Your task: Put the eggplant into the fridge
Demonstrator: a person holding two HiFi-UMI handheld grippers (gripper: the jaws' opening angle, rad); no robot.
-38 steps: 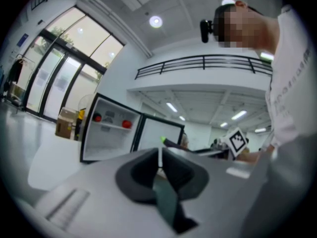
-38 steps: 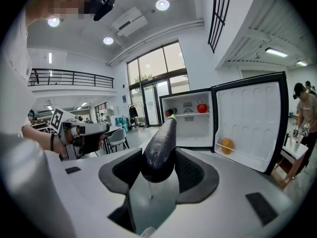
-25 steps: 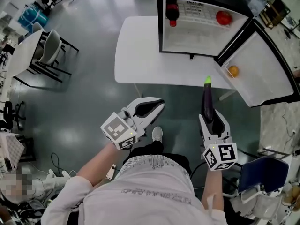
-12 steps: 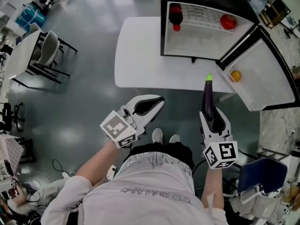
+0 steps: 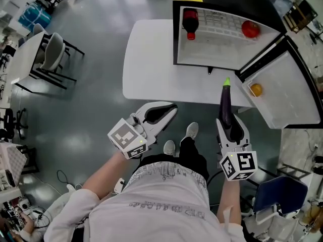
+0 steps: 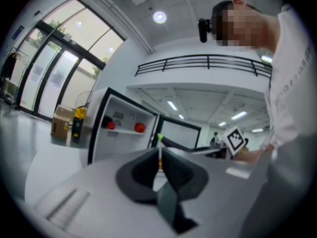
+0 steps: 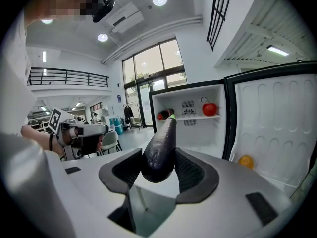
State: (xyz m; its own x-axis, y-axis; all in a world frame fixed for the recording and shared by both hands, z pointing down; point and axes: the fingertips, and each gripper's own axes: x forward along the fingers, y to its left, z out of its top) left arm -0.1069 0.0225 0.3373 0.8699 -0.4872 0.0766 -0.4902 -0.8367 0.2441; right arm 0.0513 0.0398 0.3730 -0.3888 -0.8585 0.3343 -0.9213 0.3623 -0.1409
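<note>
Lengthwise, the glossy dark-purple eggplant [image 5: 224, 105], green-tipped, sits clamped in the right gripper [image 5: 229, 122]; left gripper [image 5: 170, 110] closed, empty.

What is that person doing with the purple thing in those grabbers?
A person holds a gripper in each hand. The right gripper has its jaws clamped on a purple eggplant, whose green tip points toward the open fridge on the white table. The left gripper has its jaws together and holds nothing. The eggplant is not yet inside the fridge.
</note>
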